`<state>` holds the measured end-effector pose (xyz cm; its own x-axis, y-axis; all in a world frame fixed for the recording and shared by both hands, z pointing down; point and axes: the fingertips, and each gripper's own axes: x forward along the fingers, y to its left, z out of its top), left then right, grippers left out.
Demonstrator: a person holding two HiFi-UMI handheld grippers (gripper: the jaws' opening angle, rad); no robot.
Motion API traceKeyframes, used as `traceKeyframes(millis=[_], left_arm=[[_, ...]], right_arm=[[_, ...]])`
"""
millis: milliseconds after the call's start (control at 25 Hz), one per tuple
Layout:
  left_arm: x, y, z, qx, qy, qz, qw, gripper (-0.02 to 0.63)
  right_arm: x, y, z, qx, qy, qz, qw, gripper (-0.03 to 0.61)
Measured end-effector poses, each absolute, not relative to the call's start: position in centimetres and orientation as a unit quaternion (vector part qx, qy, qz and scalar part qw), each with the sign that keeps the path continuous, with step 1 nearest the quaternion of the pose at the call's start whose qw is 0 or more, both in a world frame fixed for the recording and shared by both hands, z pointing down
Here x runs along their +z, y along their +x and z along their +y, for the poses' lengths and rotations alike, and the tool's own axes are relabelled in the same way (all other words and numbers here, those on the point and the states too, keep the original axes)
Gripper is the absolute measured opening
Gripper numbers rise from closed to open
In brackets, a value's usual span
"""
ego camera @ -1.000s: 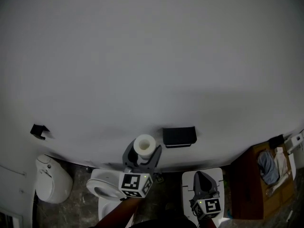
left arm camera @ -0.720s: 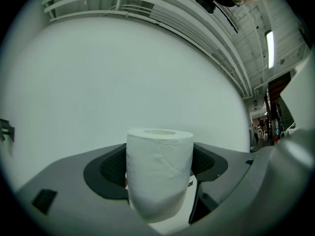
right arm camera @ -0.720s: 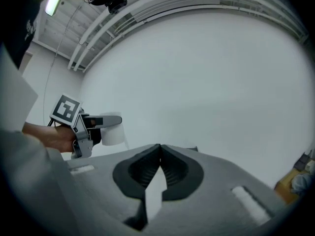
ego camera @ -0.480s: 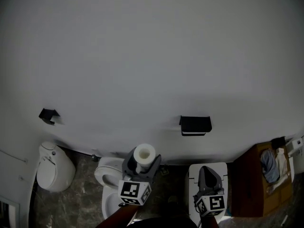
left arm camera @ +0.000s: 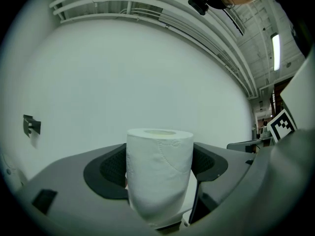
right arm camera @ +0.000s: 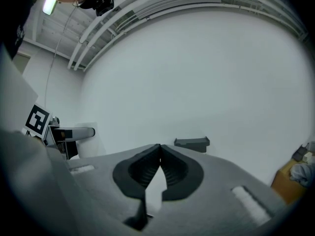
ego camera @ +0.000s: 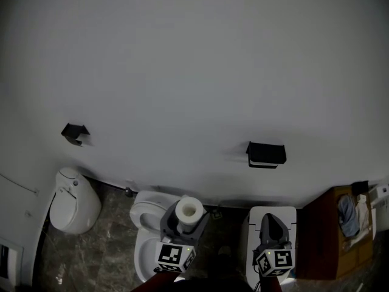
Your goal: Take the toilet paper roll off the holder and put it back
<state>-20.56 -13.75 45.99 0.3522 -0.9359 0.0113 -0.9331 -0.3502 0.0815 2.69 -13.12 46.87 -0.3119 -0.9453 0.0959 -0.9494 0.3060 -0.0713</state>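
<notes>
A white toilet paper roll [ego camera: 189, 211] [left arm camera: 158, 173] stands upright between the jaws of my left gripper [ego camera: 185, 216] [left arm camera: 160, 168], which is shut on it. The dark holder [ego camera: 266, 154] [right arm camera: 192, 143] is fixed to the white wall, up and to the right of the roll, with no roll on it. My right gripper [ego camera: 271, 225] [right arm camera: 160, 148] is low at the right, its jaws closed tip to tip with nothing between them.
A white toilet [ego camera: 144, 230] stands under the left gripper, a white bin [ego camera: 74, 201] to its left. A small dark wall hook [ego camera: 74, 132] [left arm camera: 30, 126] is at the left. A white box [ego camera: 272, 213] lies below the right gripper; a brown cabinet [ego camera: 337, 242] stands at the right.
Both grippers and the roll have drawn back and lower in the head view, away from the wall. The holder now sits higher and farther right of the roll.
</notes>
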Motion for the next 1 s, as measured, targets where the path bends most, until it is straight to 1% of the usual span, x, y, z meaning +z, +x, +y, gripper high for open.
traceKeyframes(millis=[200,400,480,720,1000], left_arm=[[45.6,-20.6,-13.9,-0.027,0.821,-0.569,0.037,0.383],[43.9,-18.3,-16.3,-0.039,0.832,-0.553,0.025,0.383],[42.9,-16.8,-17.8,-0.047,0.837,-0.545,0.021,0.383],[39.6,-10.9,-23.4,-0.066,0.856,-0.512,0.009,0.383],[38.3,-4.0,-30.0,-0.064,0.87,-0.489,-0.005,0.383]], right_arm=[[46.4,2.7,-12.5,0.057,0.59,-0.805,0.017,-0.001],[46.9,4.4,-13.1,0.059,0.597,-0.799,0.023,0.0],[47.0,5.2,-13.6,0.059,0.598,-0.799,0.03,0.0],[46.2,7.6,-15.8,0.078,0.596,-0.799,0.018,0.0],[46.6,11.0,-19.7,0.08,0.593,-0.801,0.012,0.0]])
